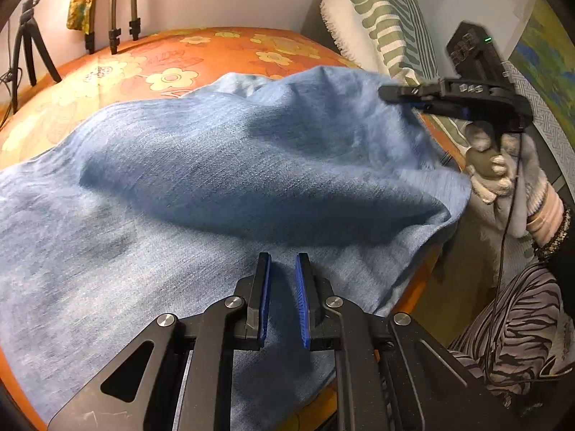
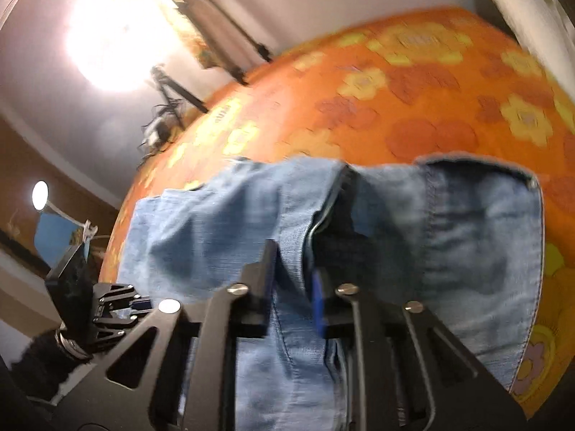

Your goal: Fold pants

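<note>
Nearest the left wrist camera, the left tool [image 1: 283,262] hovers low over the pants [image 1: 215,179], its blue-padded fingers [image 1: 266,287] standing a narrow gap apart with nothing between them; whether their tips touch the denim cannot be told. The pants lie spread across a bed [image 1: 151,61] covered in an orange flowered sheet, reaching to its near edge. Placed there, the left tool looks ready to pin the lower layer so it does not slide.

At the right of that view, a gloved hand [image 1: 503,165] holds the right tool [image 1: 395,93] up off the bed, and the denim rises to it in a raised fold. In the right wrist view, a thick hemmed edge of the pants [image 2: 467,233] runs up between that tool's fingers [image 2: 267,287], which are clamped on it, while loose fabric hangs beyond. Holding the edge high is probably meant to carry one part of the pants over the other without dragging what lies beneath. The view is blurred.

A striped blanket [image 1: 381,18] and a small tripod [image 1: 27,46] stand beyond the bed, well apart from the work.
</note>
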The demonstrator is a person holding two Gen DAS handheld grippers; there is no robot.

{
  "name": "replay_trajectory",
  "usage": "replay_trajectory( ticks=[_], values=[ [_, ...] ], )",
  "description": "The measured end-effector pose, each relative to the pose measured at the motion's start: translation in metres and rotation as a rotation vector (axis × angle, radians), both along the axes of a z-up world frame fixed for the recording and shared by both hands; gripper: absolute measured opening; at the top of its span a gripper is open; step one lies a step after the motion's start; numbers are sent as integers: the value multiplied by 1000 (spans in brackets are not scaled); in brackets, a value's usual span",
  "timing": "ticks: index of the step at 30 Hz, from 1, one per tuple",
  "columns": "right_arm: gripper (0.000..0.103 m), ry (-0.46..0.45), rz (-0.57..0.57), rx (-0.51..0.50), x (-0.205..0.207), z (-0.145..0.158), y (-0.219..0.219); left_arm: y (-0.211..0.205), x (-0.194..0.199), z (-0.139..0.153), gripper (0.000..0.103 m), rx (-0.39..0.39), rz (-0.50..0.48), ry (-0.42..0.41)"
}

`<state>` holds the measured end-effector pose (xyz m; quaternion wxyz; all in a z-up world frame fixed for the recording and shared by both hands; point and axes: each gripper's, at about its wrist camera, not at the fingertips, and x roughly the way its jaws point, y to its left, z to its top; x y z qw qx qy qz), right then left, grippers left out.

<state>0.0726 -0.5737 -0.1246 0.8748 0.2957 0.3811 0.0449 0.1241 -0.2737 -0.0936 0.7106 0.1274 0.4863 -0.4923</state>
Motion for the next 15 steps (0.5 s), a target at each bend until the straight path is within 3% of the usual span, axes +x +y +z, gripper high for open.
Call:
replay_trajectory(
  ticks=[4, 6, 8, 11, 15],
  values=[
    [11, -89, -22, -197, -14, 41, 29, 0, -1, 1, 12, 2, 2, -3],
    [10, -153, -43, -407, -28, 68, 45, 1, -2, 3, 12, 0, -5, -3],
    [10, -156, -72, -532, -35, 79, 48, 2, -4, 5, 12, -1, -16, -13],
    [10, -19, -125, -500, -23, 50, 23, 2, -3, 7, 12, 0, -17, -11],
    [16, 91, -131, -459, -8, 24, 7, 2, 0, 11, 12, -2, -5, -7]
  ],
)
